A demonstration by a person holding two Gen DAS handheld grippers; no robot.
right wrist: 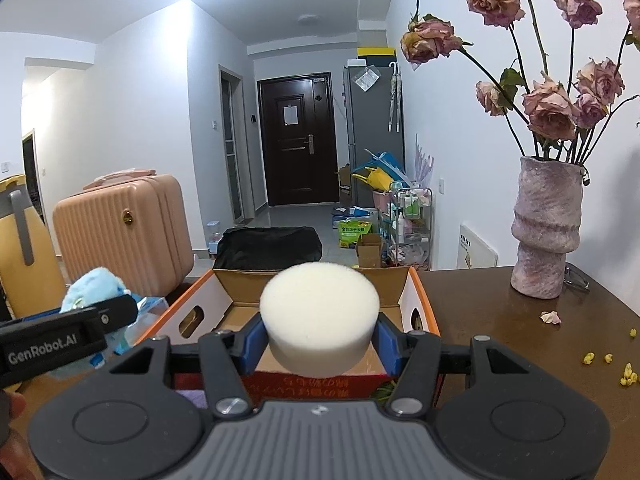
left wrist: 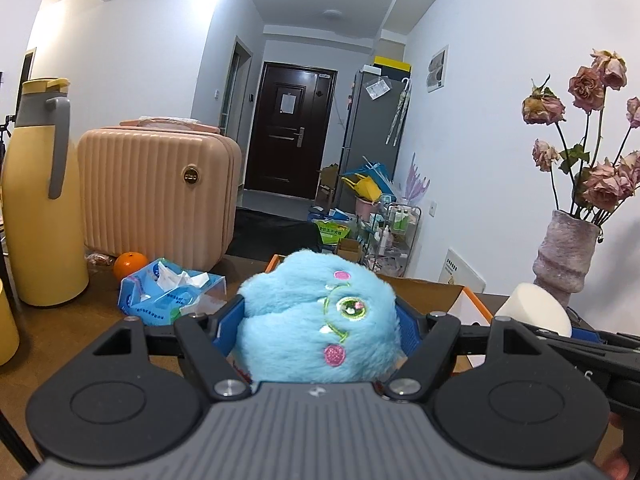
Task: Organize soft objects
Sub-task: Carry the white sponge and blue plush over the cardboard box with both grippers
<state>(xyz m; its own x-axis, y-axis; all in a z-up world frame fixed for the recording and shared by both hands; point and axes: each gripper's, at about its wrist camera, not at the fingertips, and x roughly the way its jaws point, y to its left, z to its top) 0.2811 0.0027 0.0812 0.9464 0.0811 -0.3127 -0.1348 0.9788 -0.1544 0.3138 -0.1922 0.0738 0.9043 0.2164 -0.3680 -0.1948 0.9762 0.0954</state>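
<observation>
My left gripper (left wrist: 320, 324) is shut on a fluffy blue plush toy (left wrist: 316, 316) with an embroidered green eye and pink spots, held above the near left part of an open cardboard box (left wrist: 436, 292). My right gripper (right wrist: 320, 336) is shut on a round white sponge (right wrist: 320, 312), held over the same orange-edged box (right wrist: 416, 300). The sponge (left wrist: 536, 308) also shows at the right in the left wrist view. The plush toy (right wrist: 94, 288) and the left gripper show at the left in the right wrist view.
On the brown table (right wrist: 500, 320) stand a vase of dried roses (right wrist: 546, 232), a yellow thermos jug (left wrist: 40, 208), a pink ribbed case (left wrist: 156, 188), a blue tissue pack (left wrist: 172, 292) and an orange (left wrist: 130, 265). Yellow crumbs (right wrist: 624, 372) lie at the right.
</observation>
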